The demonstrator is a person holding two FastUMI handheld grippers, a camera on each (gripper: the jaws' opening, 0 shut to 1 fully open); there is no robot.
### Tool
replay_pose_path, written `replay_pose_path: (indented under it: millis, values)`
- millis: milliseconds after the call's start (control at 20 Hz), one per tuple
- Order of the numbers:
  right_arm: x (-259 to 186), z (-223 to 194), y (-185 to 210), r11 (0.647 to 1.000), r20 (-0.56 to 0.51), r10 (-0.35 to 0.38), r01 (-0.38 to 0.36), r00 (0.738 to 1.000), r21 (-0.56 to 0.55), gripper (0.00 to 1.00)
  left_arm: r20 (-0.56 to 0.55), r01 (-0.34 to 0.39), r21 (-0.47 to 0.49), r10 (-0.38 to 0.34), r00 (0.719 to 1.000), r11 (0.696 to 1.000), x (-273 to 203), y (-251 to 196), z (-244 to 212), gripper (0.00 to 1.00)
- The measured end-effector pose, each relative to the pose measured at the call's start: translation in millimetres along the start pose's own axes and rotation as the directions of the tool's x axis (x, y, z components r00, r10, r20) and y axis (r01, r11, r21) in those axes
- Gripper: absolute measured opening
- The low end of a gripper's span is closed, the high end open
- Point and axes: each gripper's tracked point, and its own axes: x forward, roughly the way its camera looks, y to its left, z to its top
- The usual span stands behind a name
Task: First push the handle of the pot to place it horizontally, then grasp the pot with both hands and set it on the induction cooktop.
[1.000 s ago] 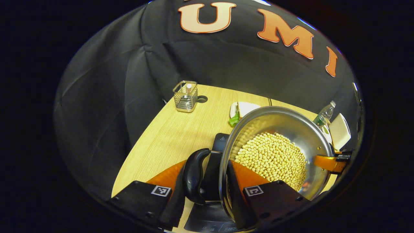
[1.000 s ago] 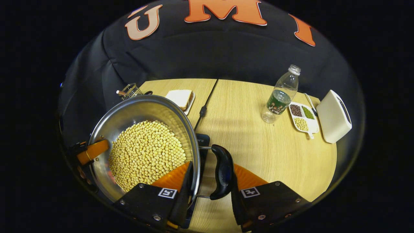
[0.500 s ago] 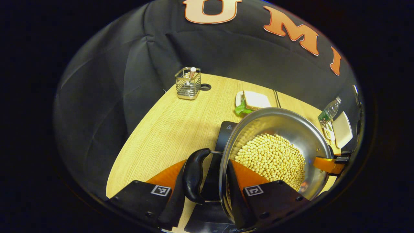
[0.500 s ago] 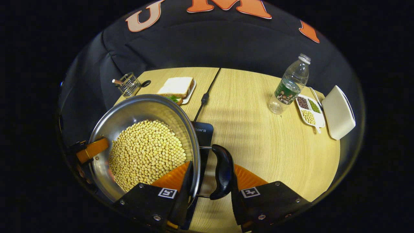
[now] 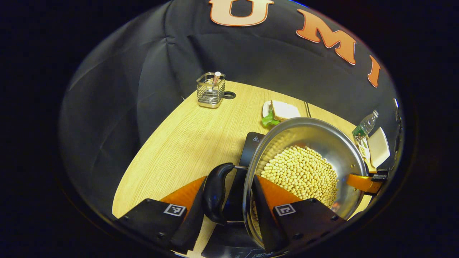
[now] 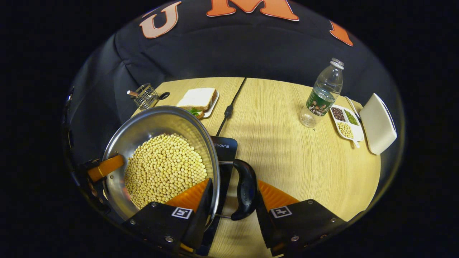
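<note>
Both tools are clamped on the shiny round steel pot full of yellow soybeans point(image 5: 304, 161), one on each side. The left gripper point(image 5: 229, 215) has one finger outside the black curved left side handle point(image 5: 215, 193) and the other inside the pot wall, so handle and rim are pinched together between them; the right gripper point(image 6: 229, 215) does the same at the black curved right side handle point(image 6: 245, 190), with its inner finger over the beans. The opposite tool's orange finger point(image 5: 360, 182) hooks over the far rim in the left gripper view. This two-sided grip makes sense: the pot is loaded and likely heavy, and a hold on both handles keeps it level so beans don't spill. Both handles look horizontal, so the push step seems done. The pot sits just ahead of each tool, over the flat black induction cooktop point(image 6: 226, 147), whose corner pokes out beyond the rim; whether the base touches the cooktop can't be told. Judged step: lowering and centring on the cooktop. Further ahead on the light wood table point(image 6: 287, 157): a sandwich on a white plate point(image 6: 197, 100), a wire mesh holder point(image 5: 211, 89), a clear plastic water bottle point(image 6: 321, 96), a white divided dish of beans point(image 6: 344, 122).
</note>
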Motion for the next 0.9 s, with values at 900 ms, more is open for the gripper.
replay_pose_path:
  millis: [900]
  values:
    - [-213,81,-220,0.987,0.532,-0.156,0.145,0.832,0.063,0.90,0.526,-0.005,-0.050,0.031,0.850,0.999,-181,-74,154,0.99]
